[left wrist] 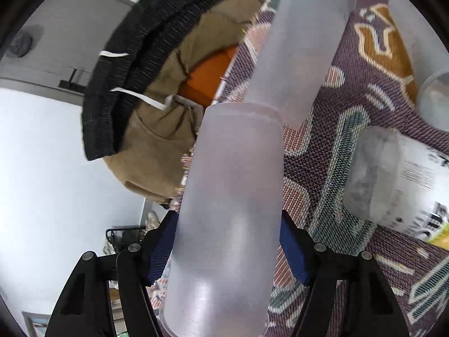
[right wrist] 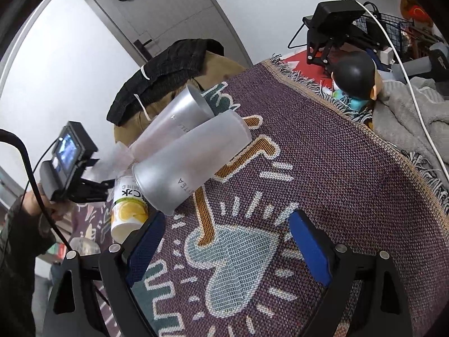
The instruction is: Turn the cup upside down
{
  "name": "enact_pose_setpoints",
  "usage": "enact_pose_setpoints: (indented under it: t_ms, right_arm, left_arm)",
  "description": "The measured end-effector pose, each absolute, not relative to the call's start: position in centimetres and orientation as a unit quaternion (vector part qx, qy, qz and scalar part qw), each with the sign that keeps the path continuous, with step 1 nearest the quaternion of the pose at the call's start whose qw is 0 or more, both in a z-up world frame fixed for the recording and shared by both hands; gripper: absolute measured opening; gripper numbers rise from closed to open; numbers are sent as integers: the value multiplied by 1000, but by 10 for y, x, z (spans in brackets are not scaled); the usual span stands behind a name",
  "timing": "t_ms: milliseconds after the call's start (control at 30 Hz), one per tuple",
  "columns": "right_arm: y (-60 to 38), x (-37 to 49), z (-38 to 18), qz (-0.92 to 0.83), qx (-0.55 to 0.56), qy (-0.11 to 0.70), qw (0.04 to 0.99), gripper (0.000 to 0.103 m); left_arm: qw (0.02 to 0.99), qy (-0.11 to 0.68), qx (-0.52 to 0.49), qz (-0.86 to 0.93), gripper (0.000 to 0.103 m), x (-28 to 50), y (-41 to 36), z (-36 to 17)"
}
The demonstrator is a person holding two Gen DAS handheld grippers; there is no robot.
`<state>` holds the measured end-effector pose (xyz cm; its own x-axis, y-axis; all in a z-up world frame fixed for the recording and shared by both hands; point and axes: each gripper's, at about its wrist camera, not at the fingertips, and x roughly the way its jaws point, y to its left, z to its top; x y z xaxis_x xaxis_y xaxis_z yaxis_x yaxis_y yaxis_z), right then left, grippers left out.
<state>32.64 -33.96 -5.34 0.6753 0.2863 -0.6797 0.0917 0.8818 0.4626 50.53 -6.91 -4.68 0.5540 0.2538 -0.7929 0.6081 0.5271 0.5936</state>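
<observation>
My left gripper (left wrist: 227, 241) is shut on a frosted plastic cup (left wrist: 227, 210), held between its blue pads and tilted over the patterned cloth. A second frosted cup (left wrist: 303, 47) stands beyond it, and a third frosted cup (left wrist: 421, 56) at the right edge. In the right wrist view two frosted cups show: one (right wrist: 190, 165) in the middle and one (right wrist: 179, 115) behind it; which one the left gripper holds I cannot tell. My right gripper (right wrist: 227, 252) is open and empty above the cloth.
A white bottle with a lemon label (right wrist: 129, 210) stands by the cups, also in the left wrist view (left wrist: 393, 179). The woven cloth (right wrist: 308, 168) covers the table. Dark and tan clothes (left wrist: 146, 84) hang beyond its edge. A doll (right wrist: 356, 78) and grey blanket (right wrist: 407, 118) lie at the far right.
</observation>
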Motion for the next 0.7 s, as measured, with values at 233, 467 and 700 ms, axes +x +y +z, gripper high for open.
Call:
enact_pose_setpoints:
  t_ms: [233,467,700]
  right_arm:
    - [-337,307,-48,65,244,390,885,90]
    - [-330,278,-44,80,248,379,888,90]
    - [-315,252,-49,102,240,377,889,90]
  left_arm:
    - [756,442,470,-113,71,475,-65,-23]
    - [764,451,447,-118,71,438,-62,-5]
    - [781,445,423,-111,71,395,-58,7]
